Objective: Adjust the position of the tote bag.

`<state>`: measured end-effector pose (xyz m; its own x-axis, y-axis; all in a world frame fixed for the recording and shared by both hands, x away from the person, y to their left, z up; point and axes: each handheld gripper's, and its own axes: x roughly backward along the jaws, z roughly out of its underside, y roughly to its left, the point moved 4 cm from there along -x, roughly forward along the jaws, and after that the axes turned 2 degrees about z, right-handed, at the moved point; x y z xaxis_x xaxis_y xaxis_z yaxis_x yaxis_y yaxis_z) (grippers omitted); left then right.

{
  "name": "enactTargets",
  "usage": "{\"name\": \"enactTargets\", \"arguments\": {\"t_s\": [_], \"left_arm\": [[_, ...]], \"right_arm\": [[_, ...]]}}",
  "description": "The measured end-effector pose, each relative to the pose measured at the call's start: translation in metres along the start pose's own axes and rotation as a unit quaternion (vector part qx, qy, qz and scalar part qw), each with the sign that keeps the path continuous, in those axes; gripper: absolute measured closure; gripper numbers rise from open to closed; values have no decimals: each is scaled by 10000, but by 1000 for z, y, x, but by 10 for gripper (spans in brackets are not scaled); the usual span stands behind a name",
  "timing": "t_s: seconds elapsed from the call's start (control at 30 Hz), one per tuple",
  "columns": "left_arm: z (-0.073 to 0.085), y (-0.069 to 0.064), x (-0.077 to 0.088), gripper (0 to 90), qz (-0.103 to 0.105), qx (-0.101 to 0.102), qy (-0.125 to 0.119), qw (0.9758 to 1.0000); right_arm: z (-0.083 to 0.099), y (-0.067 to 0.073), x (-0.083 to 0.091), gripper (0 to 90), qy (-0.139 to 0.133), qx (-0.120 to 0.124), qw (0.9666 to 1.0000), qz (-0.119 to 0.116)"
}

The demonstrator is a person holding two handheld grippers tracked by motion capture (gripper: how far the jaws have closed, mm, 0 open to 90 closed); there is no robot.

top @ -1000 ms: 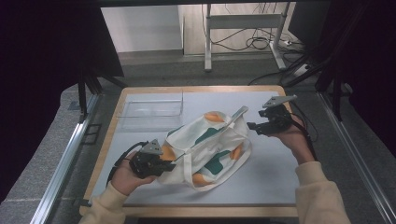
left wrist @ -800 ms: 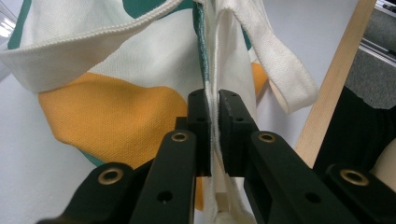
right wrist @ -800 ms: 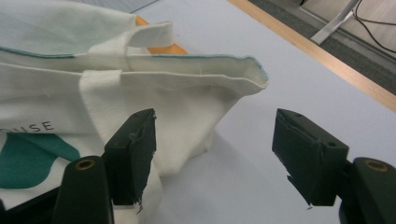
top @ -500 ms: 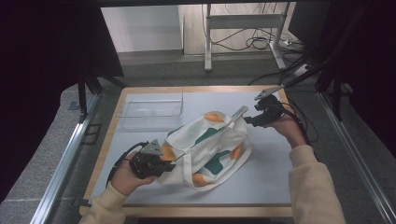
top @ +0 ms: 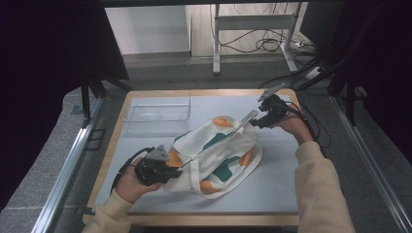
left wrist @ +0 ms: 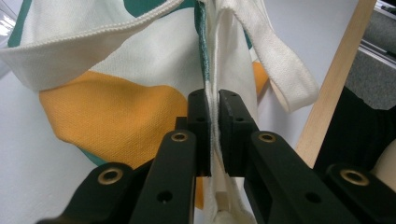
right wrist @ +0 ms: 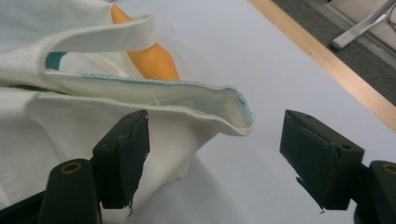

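Cloth bag point(top: 214, 155) — cream fabric with orange and green patches, lying crumpled across the middle of the desk point(top: 277, 194), its handle loops trailing toward the near edge.

Left tool point(top: 171, 173) — at the bag's near-left end, held in the person's left hand point(top: 127, 183). Clenched on the bag: in the left gripper view the two black jaws press a cream hem point(left wrist: 213, 135) flat between their pads, with orange cloth to one side and a strap point(left wrist: 280, 65) hanging beyond.

Right tool point(top: 253, 122) — at the bag's far-right end, held in the person's right hand point(top: 291, 127). Released: its jaws have just been opening and stand wide apart. In the right gripper view point(right wrist: 212, 154) the bag's folded rim point(right wrist: 187, 100), edged with a pale blue seam, lies between and just beyond the jaws; neither pad presses on it.

Clear tray point(top: 158, 114) — an empty-looking see-through box on the far-left part of the desk, apart from the bag.

Desk surface — pale blue-grey with a wooden border point(top: 204, 219).
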<state>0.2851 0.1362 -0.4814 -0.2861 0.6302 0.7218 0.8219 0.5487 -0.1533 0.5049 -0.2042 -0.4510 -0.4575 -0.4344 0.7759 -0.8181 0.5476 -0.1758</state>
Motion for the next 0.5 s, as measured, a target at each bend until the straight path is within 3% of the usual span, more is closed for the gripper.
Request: {"name": "enactTargets", "arguments": {"t_s": [0.03, 0.07, 0.23, 0.37, 0.47, 0.5], "left_arm": [[0, 0, 0, 846, 11, 6, -14, 10000], [0, 0, 0, 846, 13, 7, -14, 10000], [2, 2, 1, 846, 27, 0, -7, 10000], [2, 3, 0, 845, 37, 3, 1, 10000], [2, 3, 1, 844, 33, -2, 6, 10000], [2, 3, 1, 844, 34, -5, 6, 10000]], "right_arm": [[0, 0, 0, 242, 0, 0, 10000, 0], [-3, 0, -7, 236, 120, 174, 9997, -115], [-12, -5, -14, 226, 132, 497, 9981, -334], [-14, -7, -16, 234, 21, 471, 9979, -444], [-14, -6, -19, 298, -19, 523, 9977, -435], [-15, -2, -19, 411, -42, 542, 9972, -511]]}}
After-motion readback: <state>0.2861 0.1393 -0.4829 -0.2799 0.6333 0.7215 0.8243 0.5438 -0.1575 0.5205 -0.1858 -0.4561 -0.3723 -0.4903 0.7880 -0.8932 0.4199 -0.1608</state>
